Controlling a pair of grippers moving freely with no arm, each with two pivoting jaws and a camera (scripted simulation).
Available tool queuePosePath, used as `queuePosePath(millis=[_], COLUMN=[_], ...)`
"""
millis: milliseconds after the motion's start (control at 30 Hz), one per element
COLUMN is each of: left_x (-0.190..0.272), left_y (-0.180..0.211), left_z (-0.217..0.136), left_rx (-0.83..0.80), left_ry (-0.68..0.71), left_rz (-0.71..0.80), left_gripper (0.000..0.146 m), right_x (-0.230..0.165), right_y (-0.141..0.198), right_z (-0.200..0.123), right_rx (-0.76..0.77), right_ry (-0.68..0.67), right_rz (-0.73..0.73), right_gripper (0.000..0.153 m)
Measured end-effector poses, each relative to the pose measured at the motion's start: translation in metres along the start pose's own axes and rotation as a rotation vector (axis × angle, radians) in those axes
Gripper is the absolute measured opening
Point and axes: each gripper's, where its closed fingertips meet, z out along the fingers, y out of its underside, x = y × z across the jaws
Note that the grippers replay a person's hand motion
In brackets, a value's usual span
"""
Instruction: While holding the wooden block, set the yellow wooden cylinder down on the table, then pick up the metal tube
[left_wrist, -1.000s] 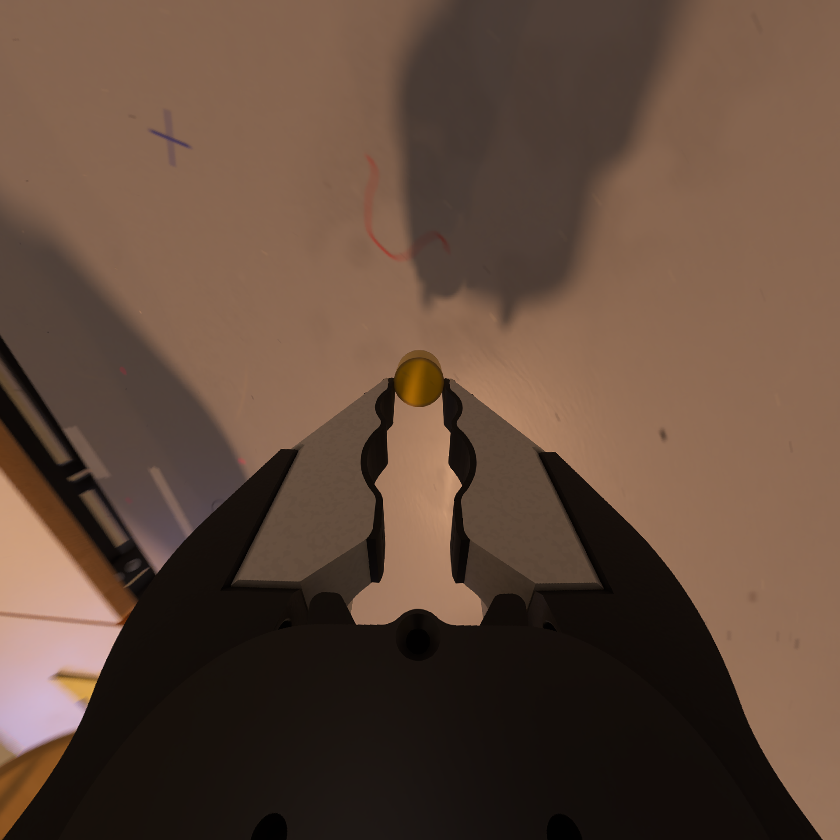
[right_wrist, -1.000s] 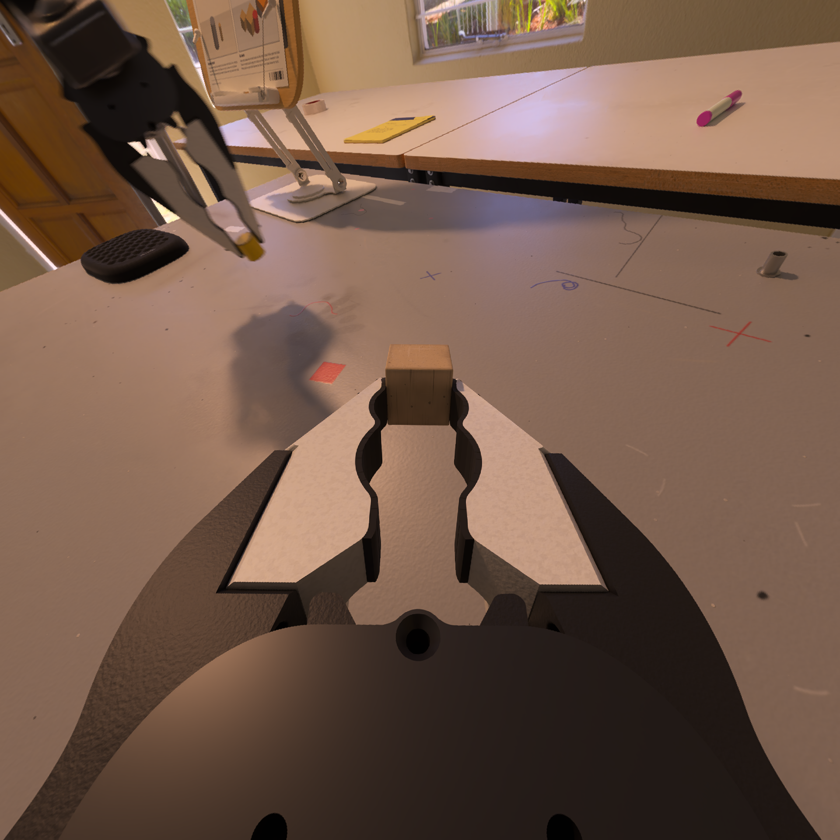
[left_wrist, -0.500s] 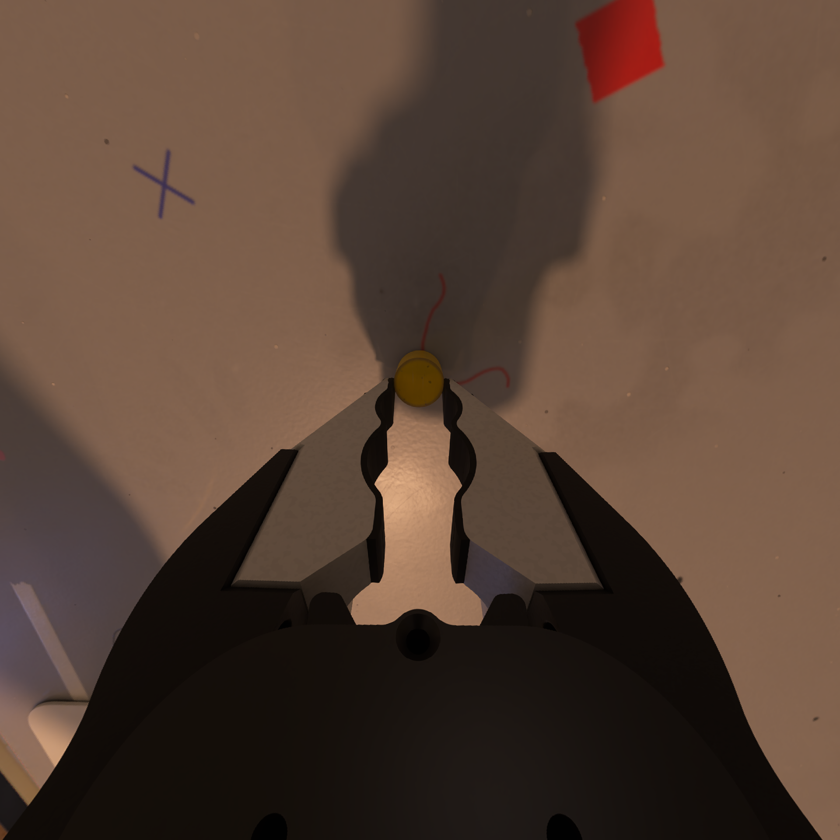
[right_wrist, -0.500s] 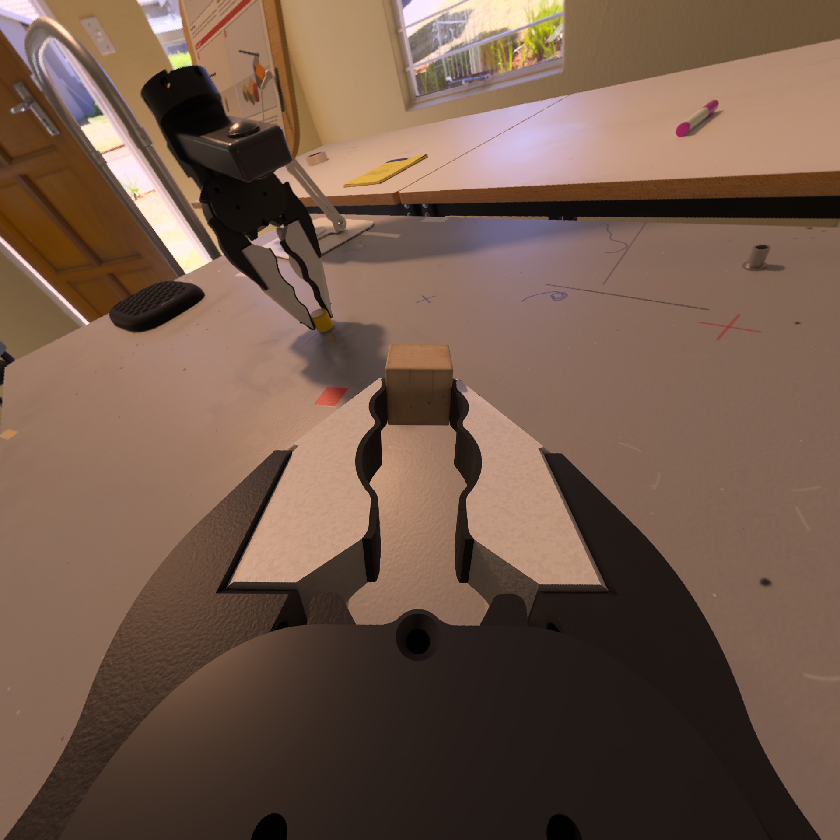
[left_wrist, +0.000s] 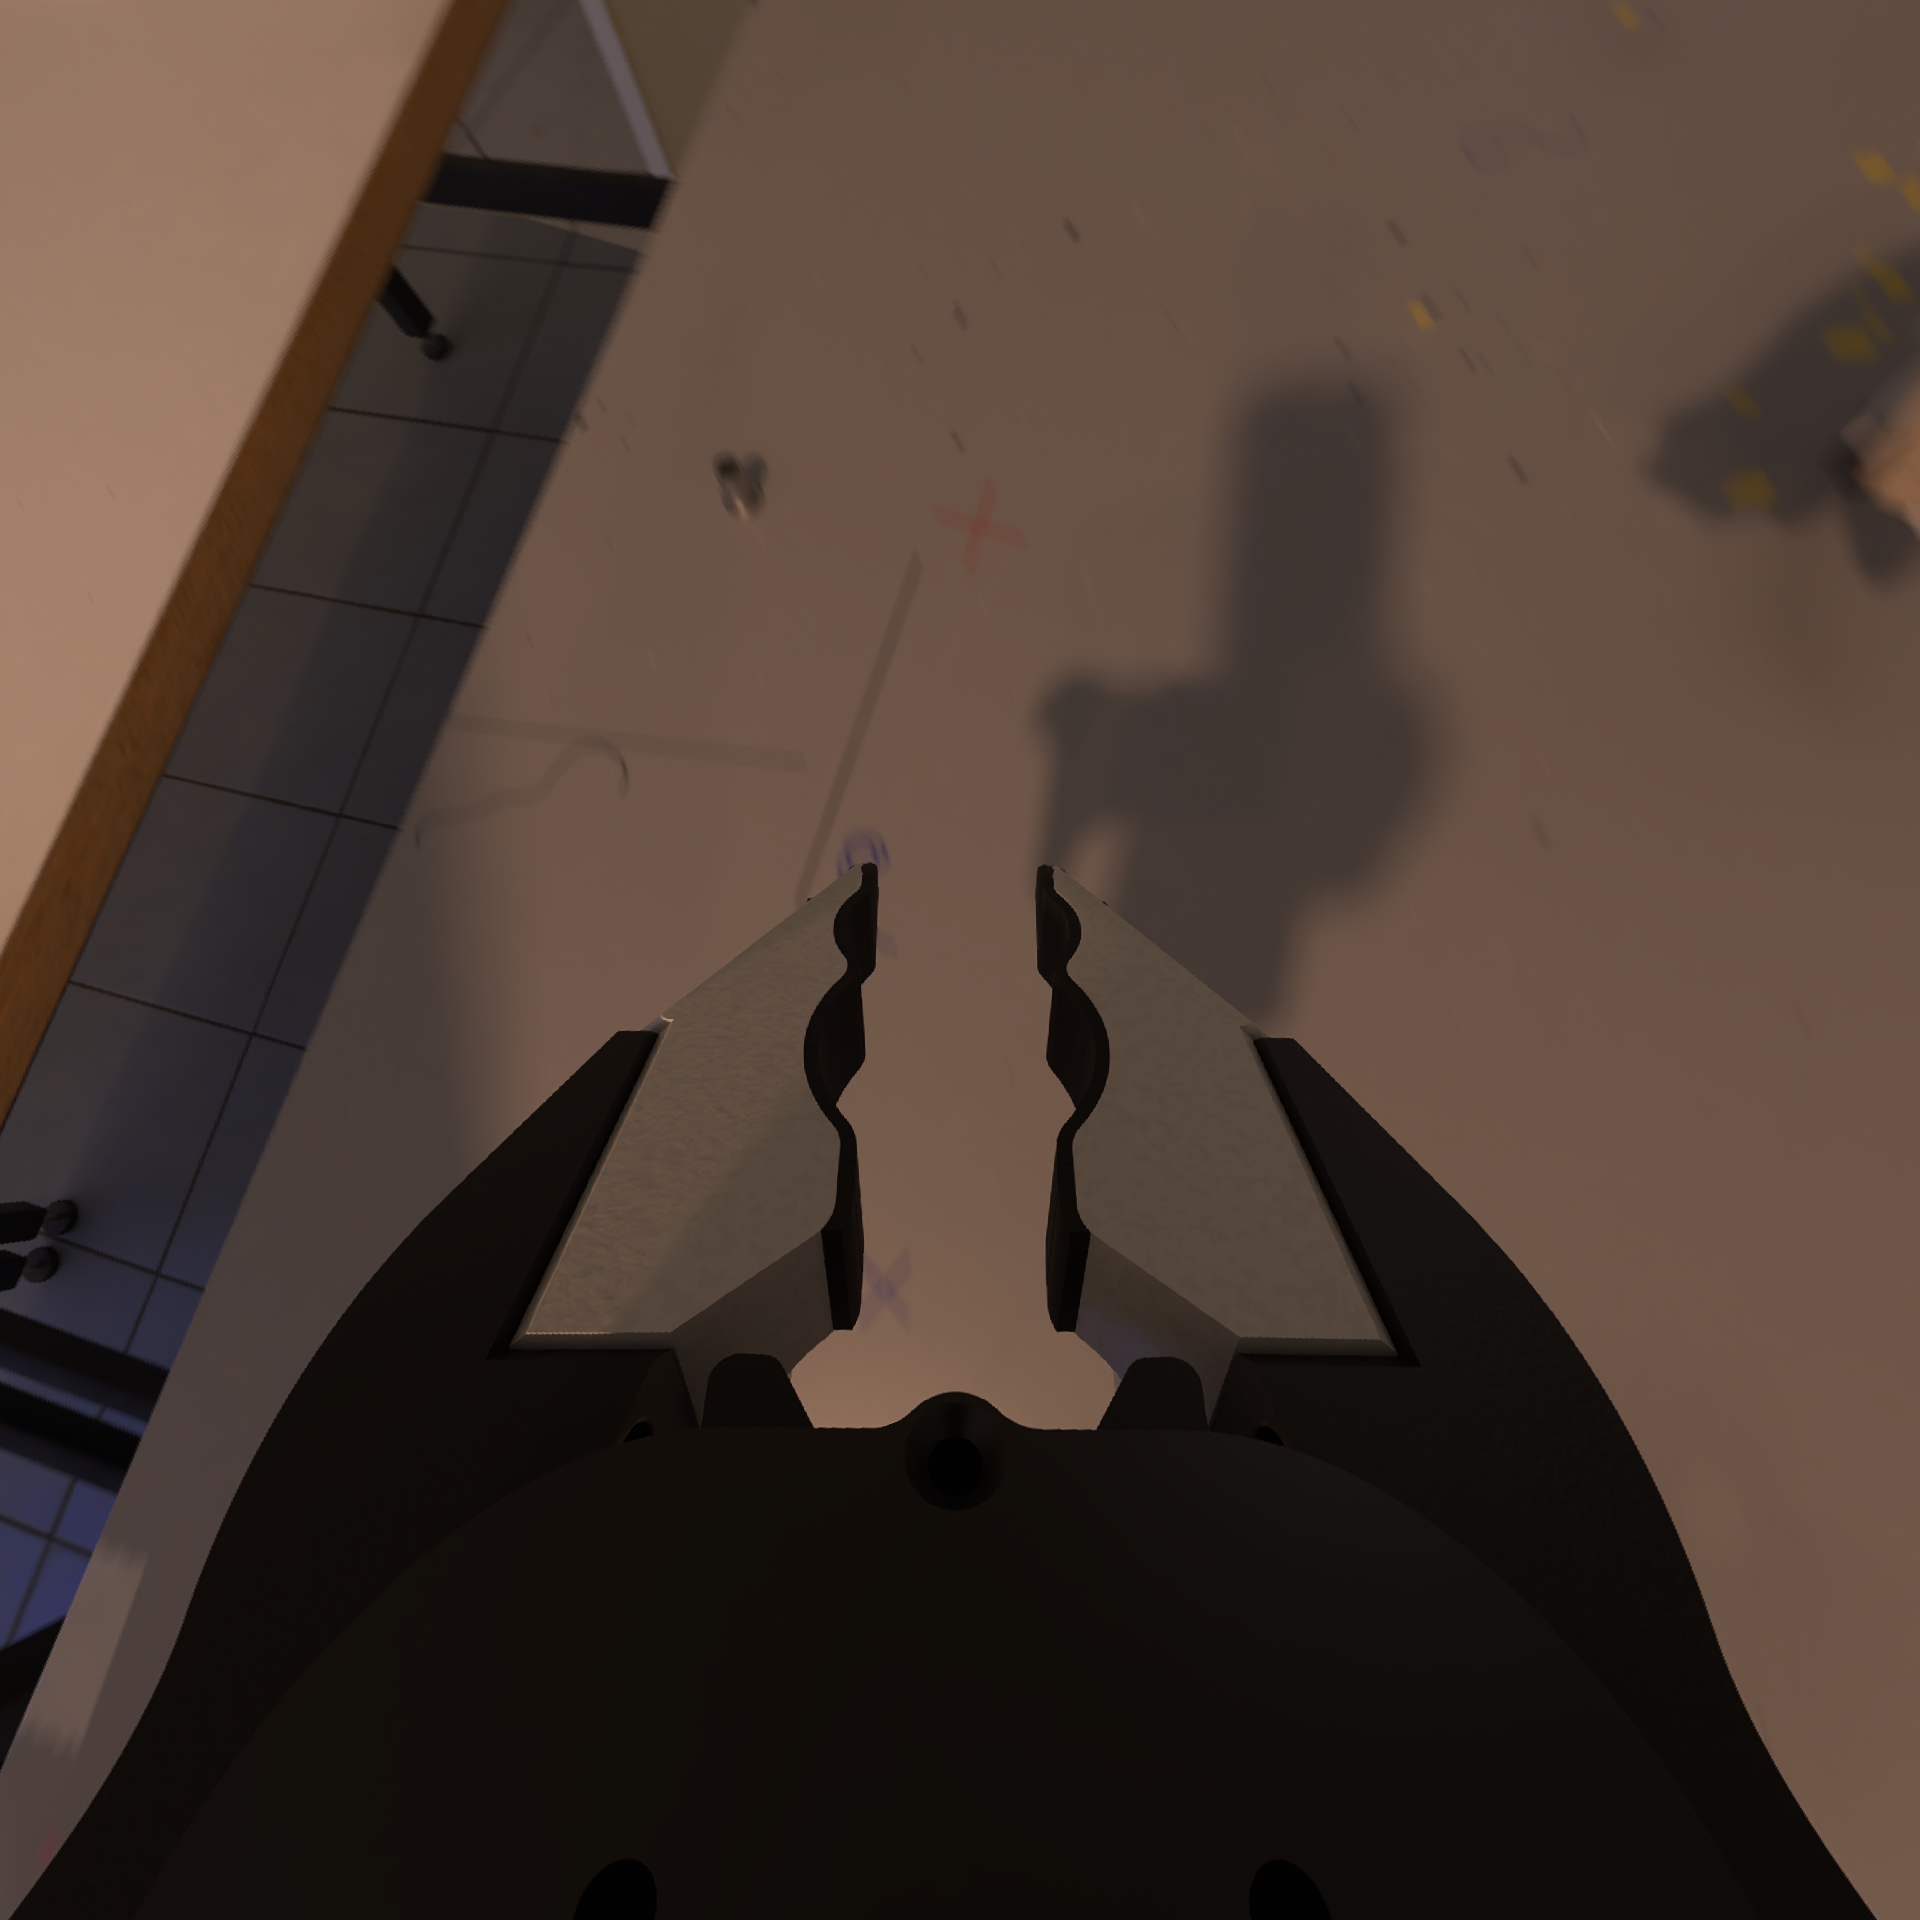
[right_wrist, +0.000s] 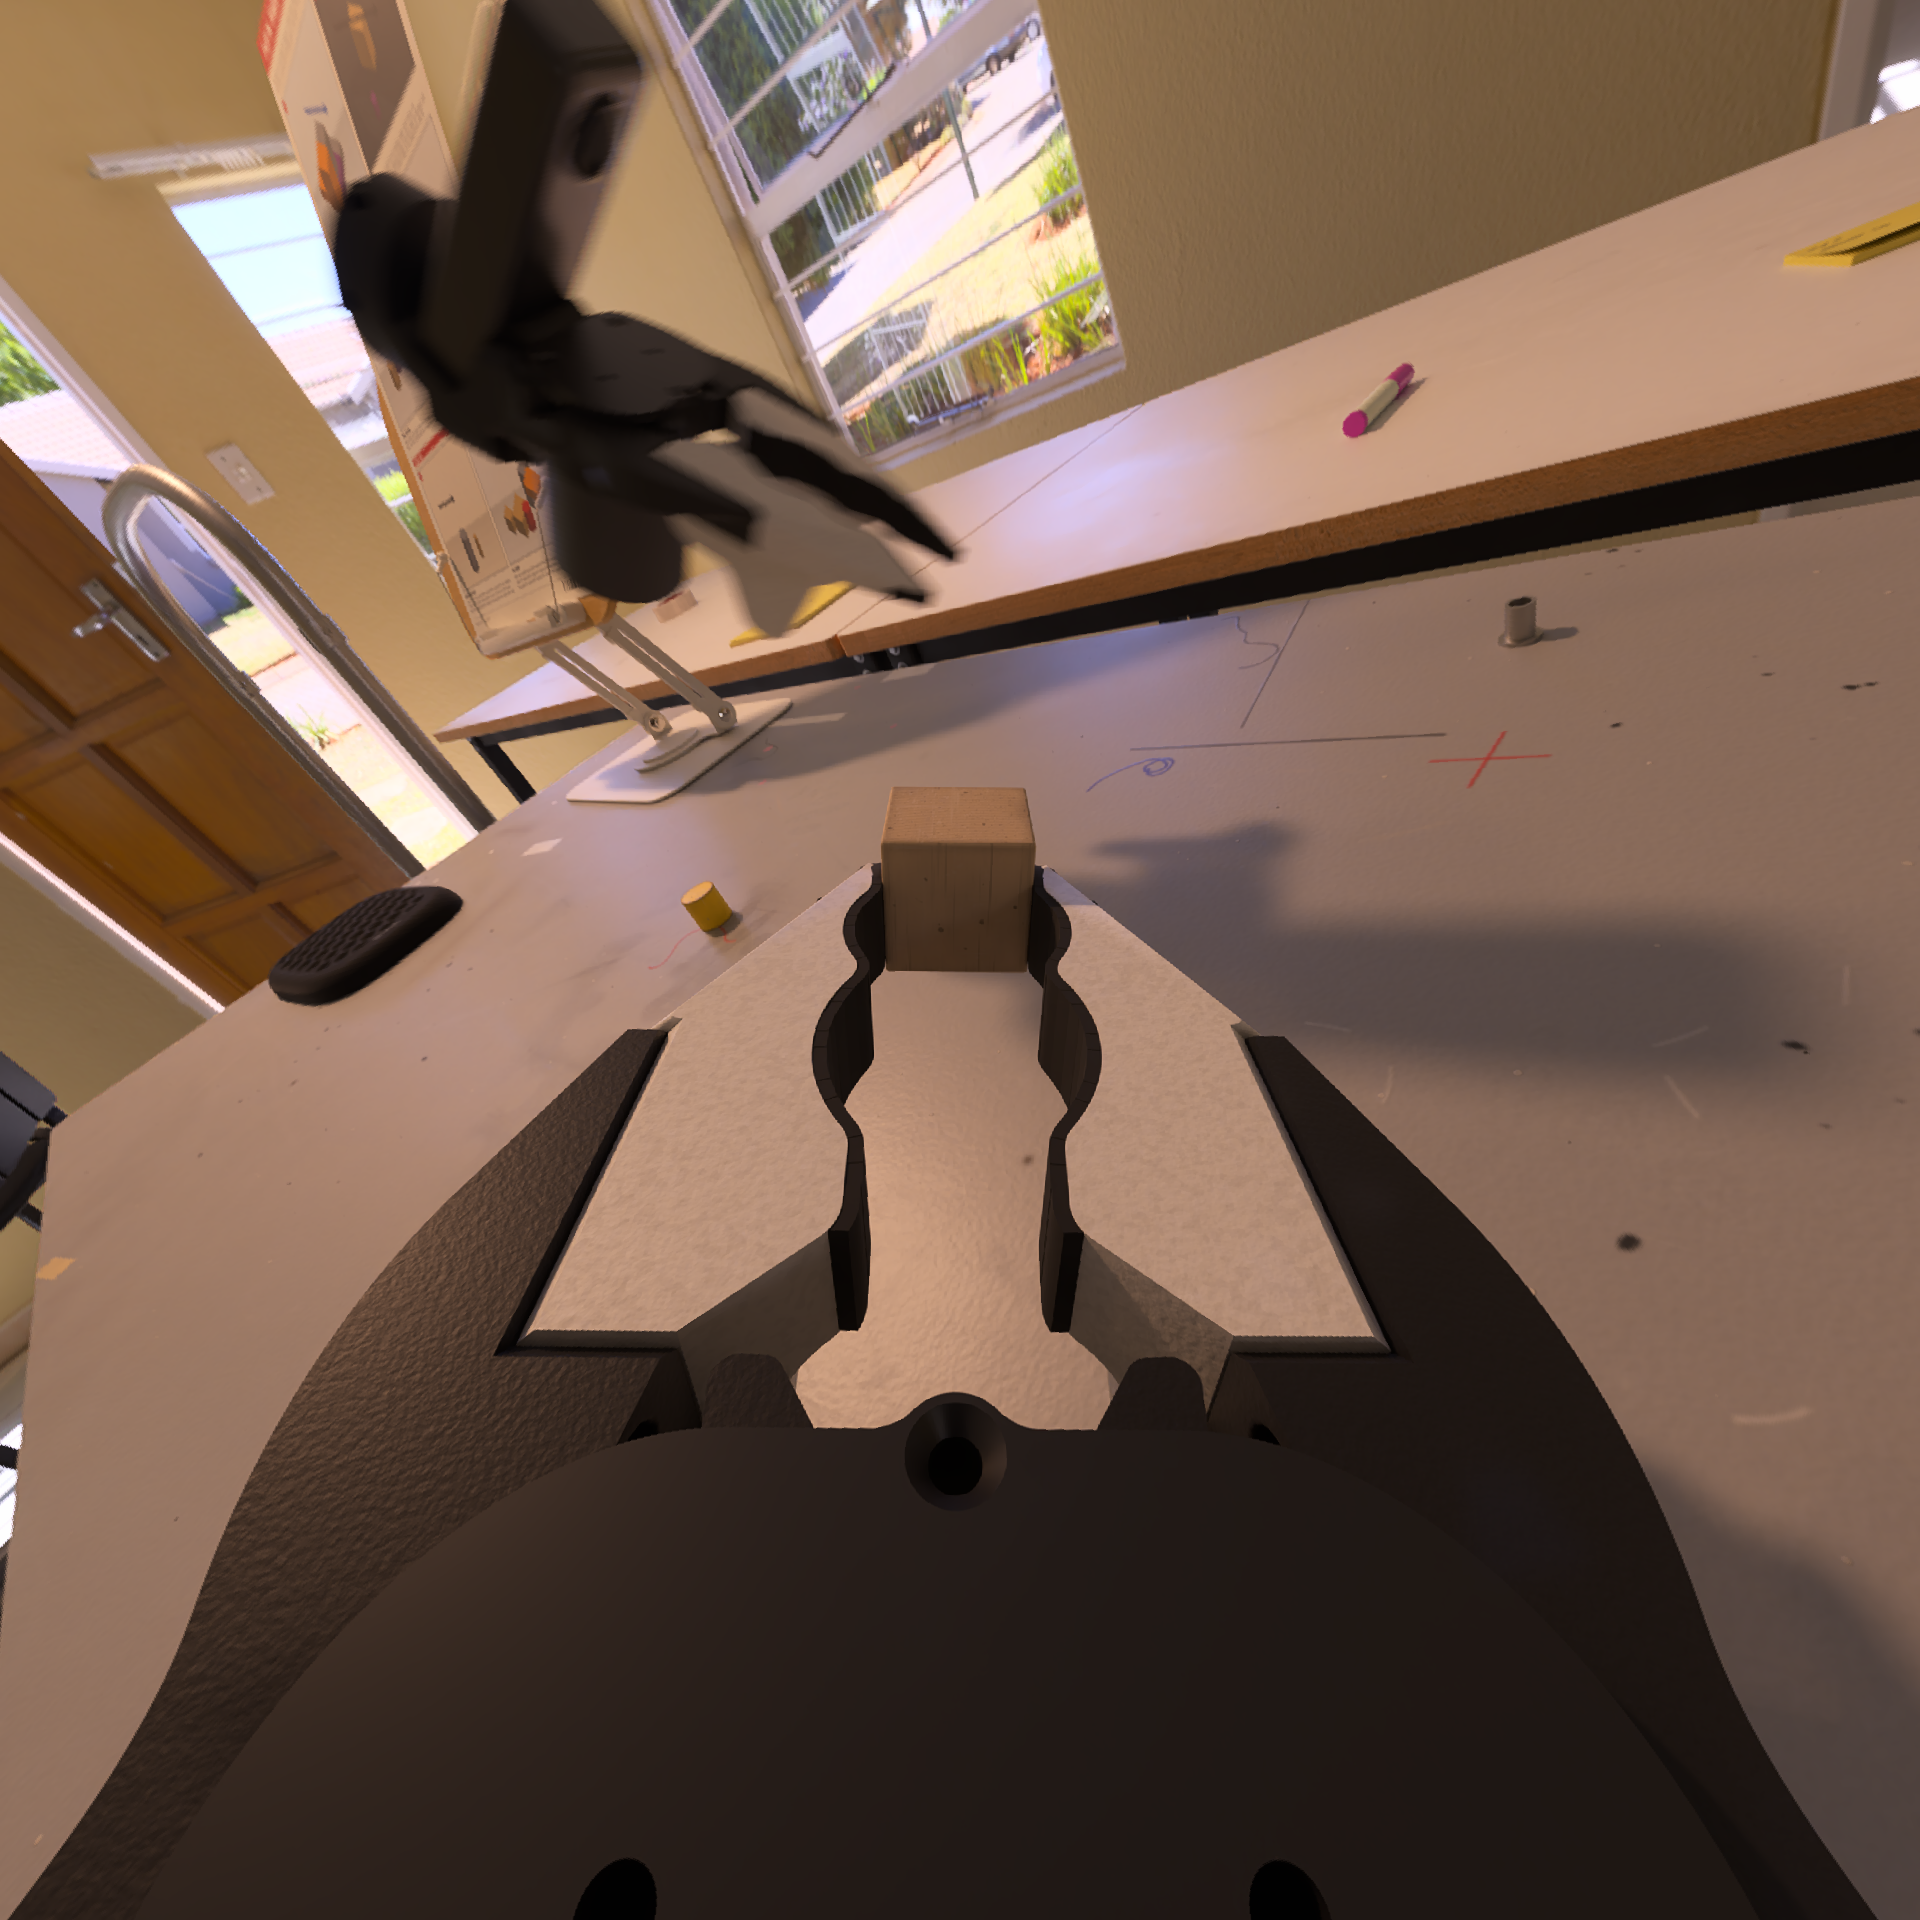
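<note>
My right gripper (right_wrist: 958, 894) is shut on the wooden block (right_wrist: 956, 883) and holds it above the grey table (right_wrist: 1455, 1039). The yellow wooden cylinder (right_wrist: 708, 906) stands upright on the table to the block's left, free of any gripper. My left gripper (left_wrist: 957, 878) is open and empty, high above the table; it shows blurred in the right wrist view (right_wrist: 852, 582). The metal tube (right_wrist: 1520, 621) stands upright at the far right of the table. In the left wrist view it is a small blurred shape (left_wrist: 741, 485) ahead and to the left.
A black oval pad (right_wrist: 364, 941) lies at the table's left edge. A stand with a board (right_wrist: 675, 743) rests at the back left. A second table (right_wrist: 1351, 457) behind carries a pink marker (right_wrist: 1377, 400) and a yellow pad (right_wrist: 1860, 249). A red cross mark (right_wrist: 1486, 758) lies near the tube.
My left gripper let go of the yellow cylinder, opened, rose and swung toward the tube's side. The cylinder now stands on the table. My right gripper still holds the block.
</note>
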Motion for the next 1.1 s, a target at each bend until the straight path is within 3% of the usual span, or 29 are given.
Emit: queuePosePath(millis=[133,233,400,900,1100], left_x=[-0.041,-0.066,-0.084,-0.089,-0.079], left_y=[-0.054,-0.065,-0.062,-0.052,-0.07], left_z=[0.093,0.153,0.206,0.227,0.201], left_rx=[-0.002,-0.063,-0.132,-0.205,-0.11], left_ry=[-0.138,-0.158,-0.164,-0.206,-0.159], left_rz=[-0.078,-0.202,-0.289,-0.226,-0.232], left_gripper=[0.03,0.029,0.026,0.011,0.011], right_x=[-0.001,-0.002,-0.005,-0.006,-0.006], right_y=[-0.004,-0.005,-0.006,-0.01,-0.01], right_z=[-0.004,-0.005,-0.007,-0.012,-0.012], right_rx=[0.031,0.041,0.051,0.084,0.083], right_ry=[-0.016,-0.031,-0.051,-0.1,-0.101], right_rz=[0.013,0.023,0.018,0.081,0.084], right_gripper=[0.026,0.026,0.026,0.026,0.026])
